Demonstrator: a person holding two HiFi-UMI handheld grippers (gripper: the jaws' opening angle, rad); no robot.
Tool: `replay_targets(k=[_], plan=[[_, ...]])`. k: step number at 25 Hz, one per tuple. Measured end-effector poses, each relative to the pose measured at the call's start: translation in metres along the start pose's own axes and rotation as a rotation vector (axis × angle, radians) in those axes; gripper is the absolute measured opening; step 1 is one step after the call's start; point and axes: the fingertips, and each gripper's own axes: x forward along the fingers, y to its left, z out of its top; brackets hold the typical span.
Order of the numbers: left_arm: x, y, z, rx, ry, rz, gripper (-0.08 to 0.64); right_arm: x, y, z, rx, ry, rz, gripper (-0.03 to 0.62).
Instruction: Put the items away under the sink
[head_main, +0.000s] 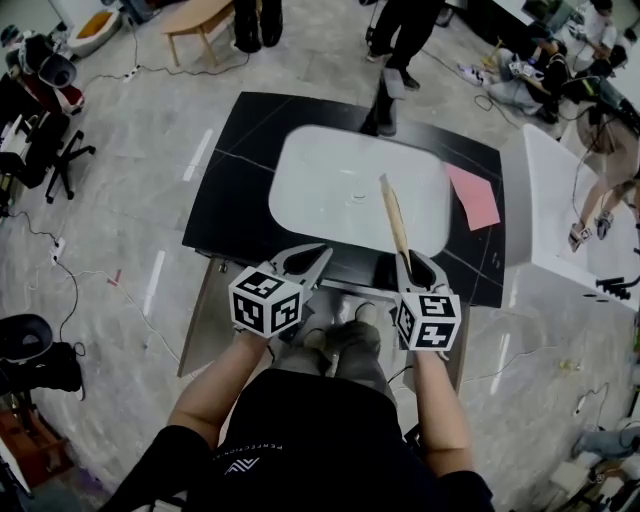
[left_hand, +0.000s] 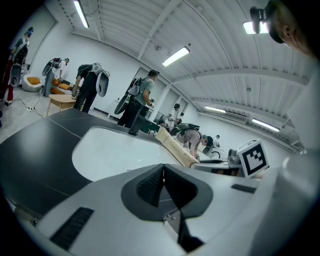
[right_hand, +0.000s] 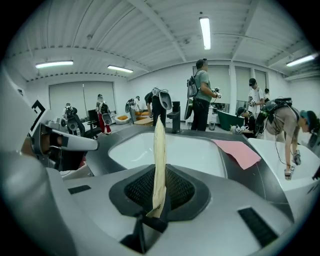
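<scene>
My right claw (right_hand: 159, 202) was clamped on a thin tan strip (right_hand: 159, 150) jutting over the white sink (head_main: 320, 190); my left claw (left_hand: 163, 192) was closed, empty.

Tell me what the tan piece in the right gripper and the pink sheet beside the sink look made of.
The tan piece is probably paper or thin card with a matte finish: it is sheet-thin seen edge-on and crumpled at its gripped end. The pink sheet is thin cloth or paper, matte and lying flat; I cannot tell which.
</scene>
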Motion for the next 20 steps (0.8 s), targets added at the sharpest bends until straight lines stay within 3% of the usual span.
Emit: replay_targets(k=[4, 11, 20], plan=[[-0.019, 0.005, -0.008, -0.011, -0.007, 0.032, 0.008, -0.005, 0.016, -0.006, 0.009, 0.001, 0.026, 0.07], [-0.046, 0.009, -0.016, -0.054, -0.051, 0.097, 0.008, -0.013, 0.042, -0.005, -0.075, 0.001, 0.1, 0.07], [-0.046, -0.035, -0.055, -0.082, -0.032, 0.142, 0.008, -0.059, 0.03, -0.032, -0.08, -0.001, 0.159, 0.069]])
